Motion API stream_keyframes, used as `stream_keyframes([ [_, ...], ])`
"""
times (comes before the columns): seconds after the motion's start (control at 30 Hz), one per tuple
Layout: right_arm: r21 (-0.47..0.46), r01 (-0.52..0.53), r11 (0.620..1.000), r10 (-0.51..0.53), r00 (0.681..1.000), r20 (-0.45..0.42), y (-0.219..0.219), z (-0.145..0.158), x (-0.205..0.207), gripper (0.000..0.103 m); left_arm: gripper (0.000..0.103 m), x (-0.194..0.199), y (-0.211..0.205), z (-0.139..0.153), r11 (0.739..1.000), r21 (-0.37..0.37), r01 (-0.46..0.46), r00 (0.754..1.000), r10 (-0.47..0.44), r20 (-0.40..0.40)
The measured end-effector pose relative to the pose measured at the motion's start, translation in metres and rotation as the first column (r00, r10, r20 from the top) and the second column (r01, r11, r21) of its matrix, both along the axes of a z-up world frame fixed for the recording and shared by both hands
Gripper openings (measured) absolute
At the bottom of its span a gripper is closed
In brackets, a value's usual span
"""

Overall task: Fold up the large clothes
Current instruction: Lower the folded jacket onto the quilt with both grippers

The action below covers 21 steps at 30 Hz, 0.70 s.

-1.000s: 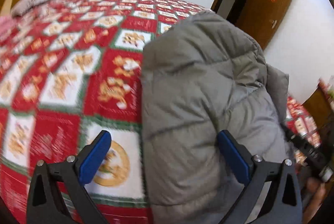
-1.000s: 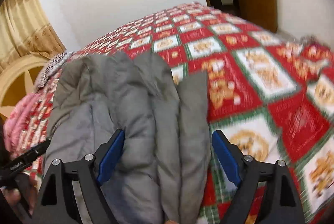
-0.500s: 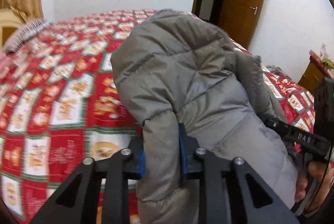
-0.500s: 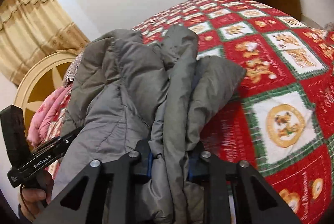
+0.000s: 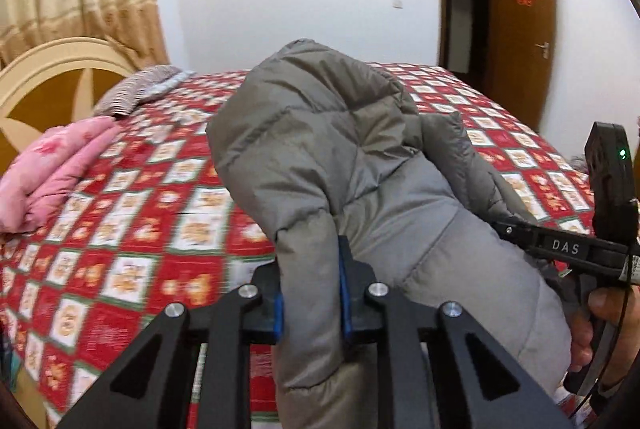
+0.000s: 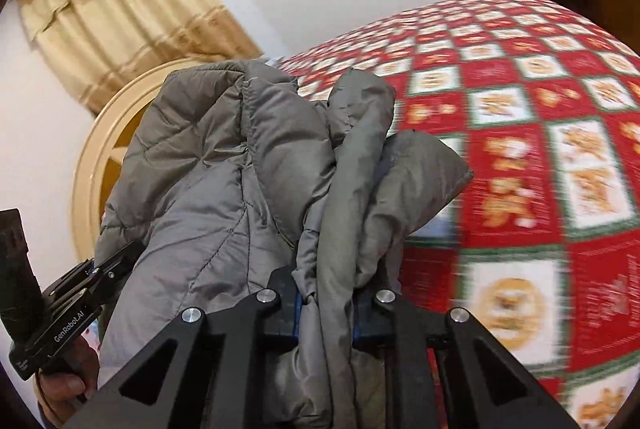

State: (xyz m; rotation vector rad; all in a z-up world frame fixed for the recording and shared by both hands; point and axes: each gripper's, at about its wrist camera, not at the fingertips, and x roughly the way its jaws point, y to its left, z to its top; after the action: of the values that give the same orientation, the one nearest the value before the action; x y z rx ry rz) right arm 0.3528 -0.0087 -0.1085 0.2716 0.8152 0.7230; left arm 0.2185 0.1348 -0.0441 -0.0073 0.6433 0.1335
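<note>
Above the red quilt (image 5: 120,229), grey jacket (image 5: 320,149) pinched between both just-closed claws, left claw (image 5: 311,293), right claw (image 6: 324,309).

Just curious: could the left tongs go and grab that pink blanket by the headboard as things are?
Probably not: the left tongs are shut on the grey jacket, so they would have to let go first; the pink blanket lies uncovered.
</note>
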Motion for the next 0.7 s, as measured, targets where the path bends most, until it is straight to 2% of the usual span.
stream_keyframes([
  [0.17,-0.002,-0.070,0.998,0.070,0.997,0.015,0.047,0.005,-0.007,0.016,0.021,-0.010,0.032,-0.010,0.998,0.028,-0.063,0.998,0.063,-0.018],
  [0.23,-0.009,-0.085,0.996,0.085,0.996,0.008,0.056,0.001,-0.009,0.016,0.024,-0.010,0.039,-0.018,0.996,0.041,-0.080,0.996,0.082,-0.040],
  [0.4,-0.068,-0.100,0.993,0.098,0.995,-0.033,0.078,-0.025,-0.007,0.017,0.059,-0.008,0.057,-0.054,0.989,0.053,-0.141,0.982,0.146,-0.118],
  [0.6,-0.156,-0.089,0.984,0.085,0.996,-0.032,0.081,-0.040,-0.008,0.029,0.086,-0.014,0.065,-0.066,0.981,0.032,-0.189,0.977,0.192,-0.093],
  [0.7,-0.176,-0.085,0.981,0.077,0.996,-0.050,0.079,-0.049,-0.002,0.033,0.087,-0.013,0.066,-0.070,0.982,0.015,-0.189,0.977,0.189,-0.097],
])
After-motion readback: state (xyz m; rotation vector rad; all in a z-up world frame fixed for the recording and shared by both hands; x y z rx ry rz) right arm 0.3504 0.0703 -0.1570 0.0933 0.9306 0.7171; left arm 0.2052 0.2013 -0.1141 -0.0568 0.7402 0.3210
